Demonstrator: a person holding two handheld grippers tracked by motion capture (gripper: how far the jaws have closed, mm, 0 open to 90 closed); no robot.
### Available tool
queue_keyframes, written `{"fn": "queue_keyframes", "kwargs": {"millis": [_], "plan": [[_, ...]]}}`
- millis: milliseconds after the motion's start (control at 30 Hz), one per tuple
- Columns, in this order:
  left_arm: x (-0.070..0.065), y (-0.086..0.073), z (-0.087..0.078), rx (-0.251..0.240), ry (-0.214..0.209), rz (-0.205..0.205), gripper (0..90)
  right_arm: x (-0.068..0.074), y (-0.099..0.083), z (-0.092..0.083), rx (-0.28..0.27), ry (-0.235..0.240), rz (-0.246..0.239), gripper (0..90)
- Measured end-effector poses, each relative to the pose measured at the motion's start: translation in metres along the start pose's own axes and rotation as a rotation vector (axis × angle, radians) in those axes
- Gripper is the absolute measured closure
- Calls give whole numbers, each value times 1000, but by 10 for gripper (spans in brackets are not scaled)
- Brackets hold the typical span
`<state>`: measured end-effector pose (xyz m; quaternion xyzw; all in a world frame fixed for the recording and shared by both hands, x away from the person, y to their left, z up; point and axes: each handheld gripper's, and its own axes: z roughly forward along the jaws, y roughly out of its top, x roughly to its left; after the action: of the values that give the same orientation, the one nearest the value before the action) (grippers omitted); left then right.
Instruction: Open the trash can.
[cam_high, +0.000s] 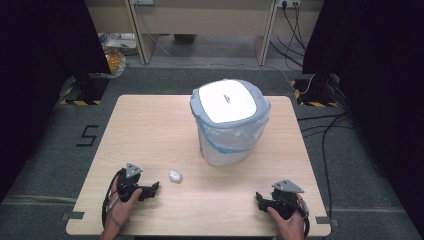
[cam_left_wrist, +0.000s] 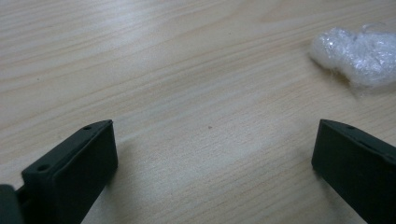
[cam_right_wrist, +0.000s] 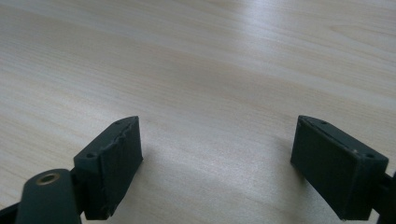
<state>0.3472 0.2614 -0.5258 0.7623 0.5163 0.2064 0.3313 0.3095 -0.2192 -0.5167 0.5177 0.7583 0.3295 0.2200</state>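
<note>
High view is showing, nearest to the person, two hands resting on the front part of the light wooden table (cam_high: 150, 130), each one holding a black two-jaw gripper. The left gripper (cam_high: 154, 188) is lying low at the front left and its jaws are pointing to the right, toward the small crumpled ball of clear white plastic film (cam_high: 175, 176). This ball is sitting on the bare wood just beside the jaw tips, not touching them.

Left gripper view is looking along the left gripper (cam_left_wrist: 212, 154); its jaws are standing wide apart and nothing is lying between them, only wood. The plastic ball (cam_left_wrist: 359, 53) is lying ahead and to the right side, outside the gap.

The right gripper (cam_high: 260, 199) is resting at the front right, well apart from the ball. In the right gripper view the right gripper (cam_right_wrist: 217, 147) is also standing fully apart, and it is holding nothing.

Farther back, near the middle of the table, the white plastic bin with a grey-rimmed closed lid and a clear bag liner (cam_high: 229, 122) is standing upright, well behind the ball.
</note>
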Motion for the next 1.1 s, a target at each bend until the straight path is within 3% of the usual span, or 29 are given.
{"fn": "queue_keyframes", "kwargs": {"millis": [267, 400, 567, 733, 900, 967, 1000, 1100], "plan": [[0, 0, 0, 1, 0, -1, 0, -14, 6, 4, -46, 12, 12, 166], [0, 0, 0, 1, 0, -1, 0, -33, 19, 13, -55, 11, 49, 182], [0, 0, 0, 0, 0, 0, 0, -48, 42, 18, -106, -41, 53, 203], [0, 0, 0, 1, 0, 0, 0, -58, 68, 25, -117, -47, 46, 202], [0, 0, 0, 1, 0, 0, 0, -69, 99, 47, -134, -38, 66, 208], [0, 0, 0, 1, 0, 0, 0, -70, 103, 51, -133, -36, 70, 208], [0, 0, 0, 1, 0, 0, 0, -75, 112, 64, -133, -19, 85, 210], [0, 0, 0, 1, 0, 0, 0, -81, 121, 77, -129, -2, 103, 210]]}}
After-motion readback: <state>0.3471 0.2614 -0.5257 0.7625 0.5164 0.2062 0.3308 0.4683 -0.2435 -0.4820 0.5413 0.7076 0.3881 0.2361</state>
